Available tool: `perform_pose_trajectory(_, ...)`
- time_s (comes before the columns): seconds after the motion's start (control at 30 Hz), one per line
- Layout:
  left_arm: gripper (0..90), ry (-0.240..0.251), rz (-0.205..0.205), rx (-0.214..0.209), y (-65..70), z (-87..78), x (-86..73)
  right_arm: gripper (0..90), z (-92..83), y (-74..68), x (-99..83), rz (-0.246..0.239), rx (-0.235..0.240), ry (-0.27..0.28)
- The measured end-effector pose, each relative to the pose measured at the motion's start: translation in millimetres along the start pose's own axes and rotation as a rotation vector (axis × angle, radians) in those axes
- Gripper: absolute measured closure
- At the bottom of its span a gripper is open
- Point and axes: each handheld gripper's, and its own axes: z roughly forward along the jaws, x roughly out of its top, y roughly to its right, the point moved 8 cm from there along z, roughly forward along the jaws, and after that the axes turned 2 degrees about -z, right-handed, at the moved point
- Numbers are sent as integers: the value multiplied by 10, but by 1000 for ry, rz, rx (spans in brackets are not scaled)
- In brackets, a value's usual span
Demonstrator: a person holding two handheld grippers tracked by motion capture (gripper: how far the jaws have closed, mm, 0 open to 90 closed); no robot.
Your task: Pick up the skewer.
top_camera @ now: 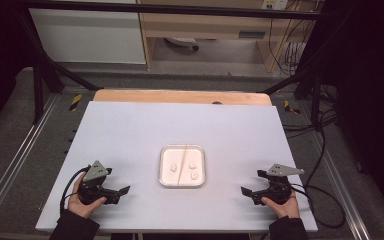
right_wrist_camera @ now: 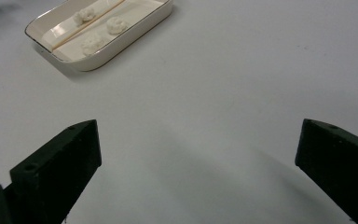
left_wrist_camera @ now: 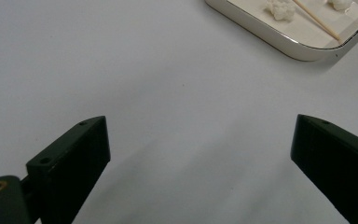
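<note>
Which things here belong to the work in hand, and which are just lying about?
In play: tray, thin stick, three white lumps, left gripper, right gripper, jaws open.
Lying about: white table, floor cables.

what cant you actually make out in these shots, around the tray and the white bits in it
- White lumps: too small in the high view to say what they are.
- Tray: cut by the top and right edges of the left gripper view.
- Stick: its far end leaves the right gripper view at the top edge.
</note>
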Motion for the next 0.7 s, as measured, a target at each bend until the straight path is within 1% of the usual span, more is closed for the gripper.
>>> perform_pose_trajectory(0.3, 46, 0, 10, 3, 49, -2, 44, 8, -5, 6, 2, -4, 0, -3)
perform_pose_trajectory(0.47, 52, -3, 13, -4, 94, 17, 82, 9, -12, 6, 5, 2, -2, -2)
perform_pose_trajectory(0.57, 63, -3, 9, -1, 142, 30, 128, 9, -7, 12, 5, 0, -5, -6)
perform_pose_trajectory(0.6, 71, -1, 5, -6, 161, 30, 143, 9, -6, 12, 4, 0, -4, -7)
perform_pose_trajectory(0.7, 93, 5, 13, -15, 220, 29, 196, 9, -4, 12, 2, -1, -4, -8)
